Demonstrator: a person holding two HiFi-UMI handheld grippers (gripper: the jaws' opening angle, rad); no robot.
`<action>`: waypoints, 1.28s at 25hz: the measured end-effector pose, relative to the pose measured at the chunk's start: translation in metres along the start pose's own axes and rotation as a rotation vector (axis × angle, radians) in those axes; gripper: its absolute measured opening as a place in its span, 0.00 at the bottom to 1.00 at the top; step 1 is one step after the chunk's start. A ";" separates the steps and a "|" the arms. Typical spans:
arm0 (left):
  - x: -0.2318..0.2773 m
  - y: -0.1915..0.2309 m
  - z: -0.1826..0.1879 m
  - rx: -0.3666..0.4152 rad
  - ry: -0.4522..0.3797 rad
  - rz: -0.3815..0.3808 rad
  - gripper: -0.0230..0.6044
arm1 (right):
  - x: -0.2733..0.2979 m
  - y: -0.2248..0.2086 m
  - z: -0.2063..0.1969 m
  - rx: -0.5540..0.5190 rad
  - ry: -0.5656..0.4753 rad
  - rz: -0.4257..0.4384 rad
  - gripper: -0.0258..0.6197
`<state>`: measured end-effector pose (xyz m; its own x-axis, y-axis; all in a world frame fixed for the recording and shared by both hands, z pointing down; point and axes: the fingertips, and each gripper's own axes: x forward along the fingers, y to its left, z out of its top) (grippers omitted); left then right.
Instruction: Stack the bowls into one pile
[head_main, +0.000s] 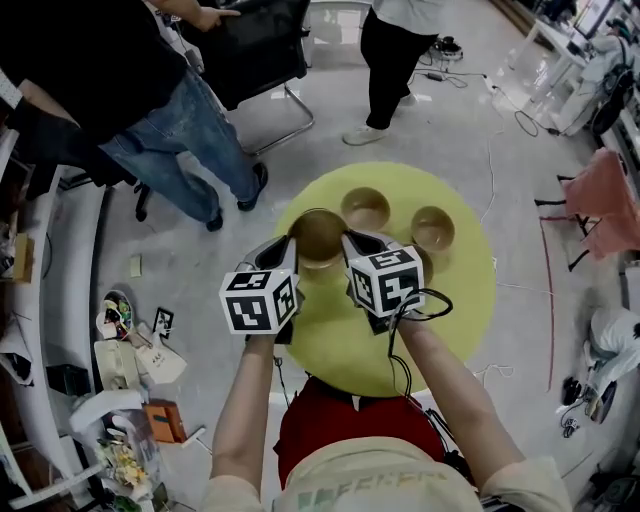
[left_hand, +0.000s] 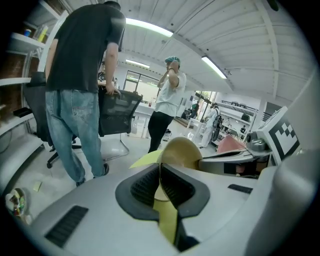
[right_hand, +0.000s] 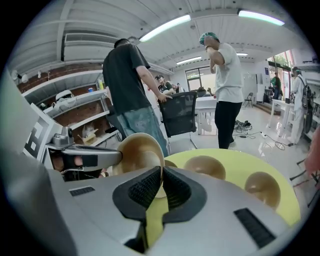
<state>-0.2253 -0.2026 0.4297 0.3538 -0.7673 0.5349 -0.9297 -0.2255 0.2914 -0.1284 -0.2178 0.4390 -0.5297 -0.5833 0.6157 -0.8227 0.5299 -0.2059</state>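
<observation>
My left gripper (head_main: 289, 247) and right gripper (head_main: 349, 246) each pinch an opposite rim of one bowl (head_main: 318, 236), holding it over the near-left part of the yellow table (head_main: 335, 335), seemingly lifted. It is round, so has no long axis, and its mouth faces up. I judge this the carry step: next I must centre it over one of the two bowls (head_main: 366, 208) beyond and lower it level.

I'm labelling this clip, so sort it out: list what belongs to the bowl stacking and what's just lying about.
Job: held bowl, clamped by left gripper and right gripper; middle bowl; right bowl; yellow round table.

Lying about: office chair; floor cables; floor clutter; bystander in jeans; bystander in black trousers.
</observation>
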 end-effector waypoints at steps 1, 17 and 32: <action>0.003 0.003 0.001 0.001 0.004 -0.005 0.09 | 0.004 -0.001 0.001 0.004 0.001 -0.006 0.10; 0.046 0.023 -0.014 0.011 0.069 -0.044 0.09 | 0.042 -0.019 -0.015 0.044 0.043 -0.089 0.10; 0.062 0.030 -0.030 0.015 0.123 -0.068 0.09 | 0.058 -0.027 -0.032 0.049 0.092 -0.136 0.10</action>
<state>-0.2282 -0.2387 0.4949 0.4251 -0.6708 0.6077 -0.9042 -0.2844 0.3186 -0.1298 -0.2466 0.5042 -0.3931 -0.5876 0.7072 -0.8960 0.4176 -0.1511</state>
